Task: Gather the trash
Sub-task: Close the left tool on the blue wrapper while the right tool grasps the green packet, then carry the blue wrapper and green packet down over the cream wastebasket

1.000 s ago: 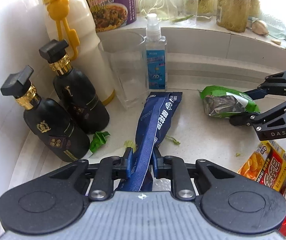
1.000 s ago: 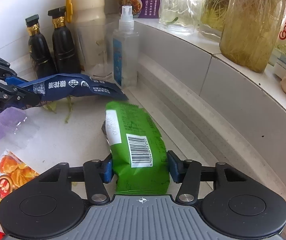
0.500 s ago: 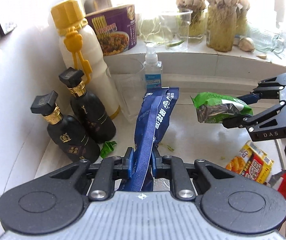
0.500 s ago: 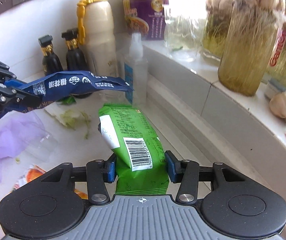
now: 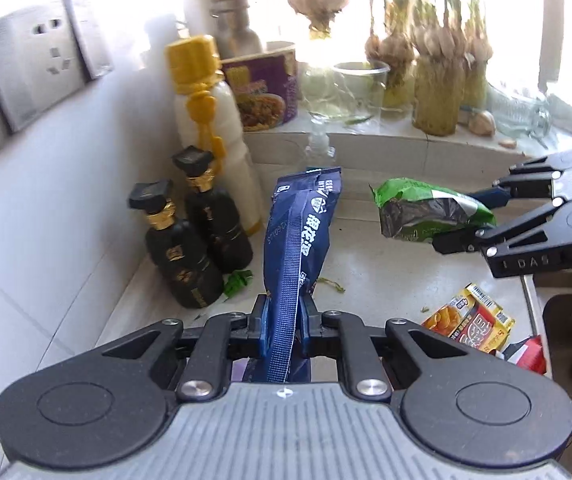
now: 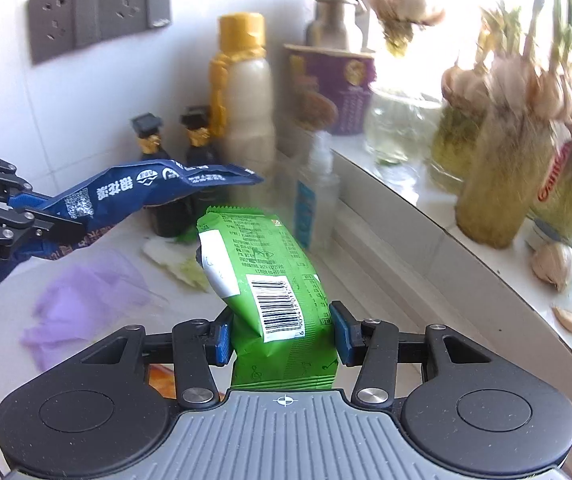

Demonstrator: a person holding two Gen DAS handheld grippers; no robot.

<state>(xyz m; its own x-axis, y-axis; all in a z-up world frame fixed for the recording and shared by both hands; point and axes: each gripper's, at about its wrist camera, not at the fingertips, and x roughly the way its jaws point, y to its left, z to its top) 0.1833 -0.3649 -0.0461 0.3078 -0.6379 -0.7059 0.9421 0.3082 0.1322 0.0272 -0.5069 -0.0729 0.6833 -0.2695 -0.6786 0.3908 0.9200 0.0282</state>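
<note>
Pinching blue wrapper (image 5: pixel 301 236), left tool (image 5: pixel 284 322); right tool (image 6: pixel 282 334) clamped on green packet (image 6: pixel 264 264)

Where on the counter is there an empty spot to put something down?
Bare white counter lies between the blue wrapper, the green packet and the yellow sachet. By the two dark bottles and along the windowsill jars, it is crowded.

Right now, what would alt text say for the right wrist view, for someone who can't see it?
The right claw grips a green snack wrapper above a white kitchen counter. At left, the left claw holds a crumpled blue wrapper. Behind stand two black bottles, a yellow-capped bottle and jars of sprouting garlic.
</note>
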